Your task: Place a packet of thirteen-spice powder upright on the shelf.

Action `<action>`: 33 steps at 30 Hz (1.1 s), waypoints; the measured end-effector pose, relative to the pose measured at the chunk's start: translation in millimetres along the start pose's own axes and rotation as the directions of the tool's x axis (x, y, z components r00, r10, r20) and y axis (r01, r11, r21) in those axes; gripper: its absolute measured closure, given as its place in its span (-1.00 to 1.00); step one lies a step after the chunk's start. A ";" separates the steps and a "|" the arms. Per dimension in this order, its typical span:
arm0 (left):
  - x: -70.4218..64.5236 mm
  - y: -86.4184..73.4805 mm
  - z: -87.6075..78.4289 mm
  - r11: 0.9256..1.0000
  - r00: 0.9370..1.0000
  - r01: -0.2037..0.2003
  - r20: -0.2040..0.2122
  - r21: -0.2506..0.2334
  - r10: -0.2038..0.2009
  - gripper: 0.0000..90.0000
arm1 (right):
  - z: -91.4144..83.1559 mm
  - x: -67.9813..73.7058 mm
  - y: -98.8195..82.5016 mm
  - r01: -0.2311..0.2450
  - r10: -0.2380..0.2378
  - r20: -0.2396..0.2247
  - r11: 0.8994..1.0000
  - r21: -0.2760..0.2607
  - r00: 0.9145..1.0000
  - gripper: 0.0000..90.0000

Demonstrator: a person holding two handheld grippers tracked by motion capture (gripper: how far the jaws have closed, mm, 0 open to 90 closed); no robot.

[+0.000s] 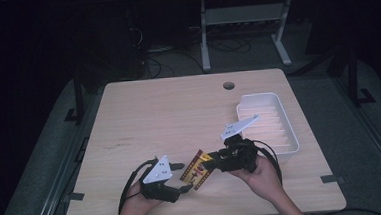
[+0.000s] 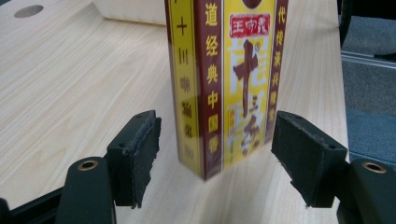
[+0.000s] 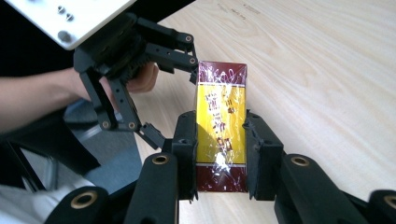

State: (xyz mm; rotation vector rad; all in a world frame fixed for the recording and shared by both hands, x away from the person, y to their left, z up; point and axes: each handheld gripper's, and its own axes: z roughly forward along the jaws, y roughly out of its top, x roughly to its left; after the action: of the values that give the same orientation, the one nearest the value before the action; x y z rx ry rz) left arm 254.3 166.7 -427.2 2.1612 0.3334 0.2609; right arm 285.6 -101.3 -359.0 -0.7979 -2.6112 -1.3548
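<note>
A yellow and dark red box [image 1: 196, 168] with printed characters hangs above the front of the wooden table [image 1: 169, 114]. My right gripper [image 1: 208, 162] is shut on it; in the right gripper view both pads [image 3: 187, 154] press the sides of the plastic-wrapped box [image 3: 222, 93] near its closer end. My left gripper [image 1: 185, 177] is at the box's other end. In the left gripper view its pads [image 2: 140, 149] stand either side of the box [image 2: 229, 79] with a gap on each side, so it is open. The right gripper view has the left gripper [image 3: 175, 100] spanning the far end.
A white ribbed tray [image 1: 292, 131] sits at the table's right, just behind my right hand. A round cable hole [image 1: 229, 85] is near the far edge. Dark floor, cables and a desk frame [image 1: 204, 36] lie beyond the table.
</note>
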 end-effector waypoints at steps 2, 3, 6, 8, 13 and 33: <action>1.5 -1.1 -2.2 1.000 1.000 0.007 -0.004 -0.004 -0.007 -0.31 | -1.3 -0.7 4.3 0.027 -0.027 0.005 1.000 0.016 1.000 0.52; 1.5 -1.1 -2.2 1.000 1.000 0.007 -0.004 -0.004 -0.007 -0.31 | -1.3 -0.7 4.3 0.027 -0.027 0.005 1.000 0.016 1.000 0.52; 4.5 -3.4 -4.7 1.000 1.000 0.019 -0.012 0.001 -0.019 -0.33 | -4.1 -4.0 12.0 0.072 -0.072 0.008 0.996 0.050 0.997 0.53; 7.0 -5.8 -5.8 1.000 0.999 0.030 -0.013 0.002 -0.030 -0.33 | -6.1 -6.8 15.1 0.077 -0.077 0.007 0.995 0.059 0.997 0.53; 10.9 -8.5 -9.4 0.999 0.999 0.047 -0.021 0.002 -0.047 -0.35 | -10.8 -10.4 20.4 0.117 -0.118 0.015 0.990 0.082 0.993 0.53; 19.5 -16.6 -19.4 0.997 0.995 0.083 -0.047 0.003 -0.083 -0.37 | -39.3 -16.3 51.1 0.317 -0.328 0.027 0.930 0.183 0.944 0.52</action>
State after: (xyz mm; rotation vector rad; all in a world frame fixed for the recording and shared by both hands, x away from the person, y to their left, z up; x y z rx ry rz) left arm 264.4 197.2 -428.6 2.1434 0.4498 0.2642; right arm 318.5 -114.8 -302.9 -0.3993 -2.9563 -1.1531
